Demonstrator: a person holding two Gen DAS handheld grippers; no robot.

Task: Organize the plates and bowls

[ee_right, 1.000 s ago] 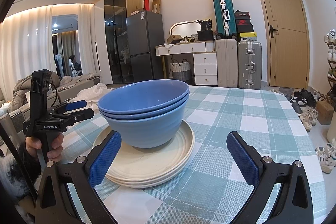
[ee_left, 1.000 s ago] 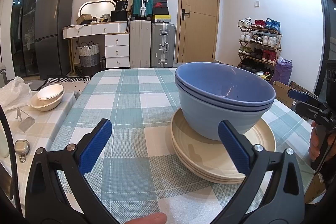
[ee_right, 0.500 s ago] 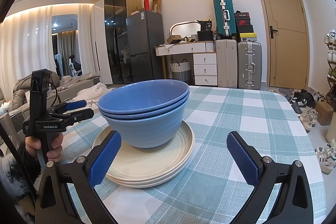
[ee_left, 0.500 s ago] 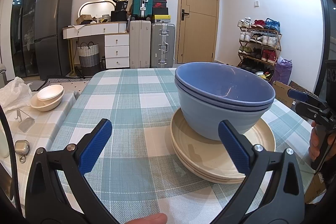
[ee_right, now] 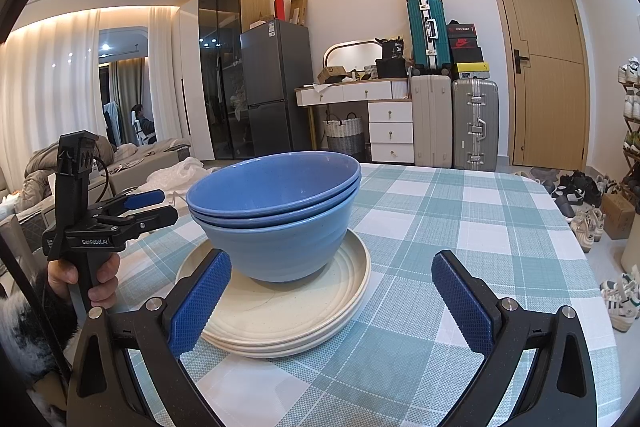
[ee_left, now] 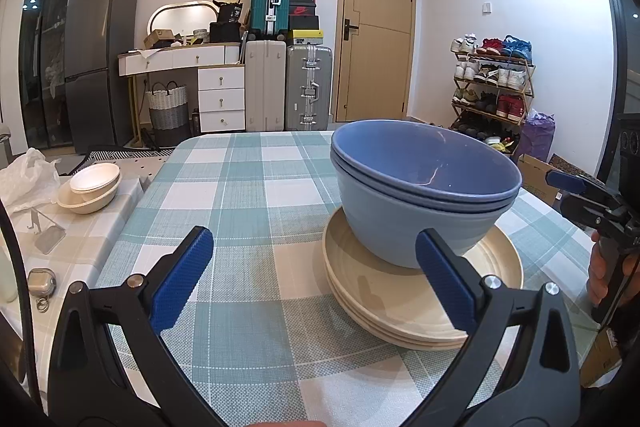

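Note:
A nest of blue bowls [ee_left: 420, 187] sits on a stack of cream plates [ee_left: 400, 299] on the checked table [ee_left: 248, 195]. The bowls [ee_right: 276, 211] and plates [ee_right: 304, 311] also show in the right wrist view. My left gripper [ee_left: 316, 267] is open and empty, just short of the plates, which lie to its right. My right gripper [ee_right: 332, 291] is open and empty, with the plates to its left. Each gripper shows in the other's view: the left one [ee_right: 136, 207] and the right one [ee_left: 576, 191], both held off the table's sides.
Two cream bowls [ee_left: 90, 187] and a white plastic bag [ee_left: 28, 175] sit on a side table at the left, with a small case [ee_left: 40, 281]. Suitcases [ee_left: 288, 83], a dresser and a shoe rack [ee_left: 492, 83] stand beyond the table.

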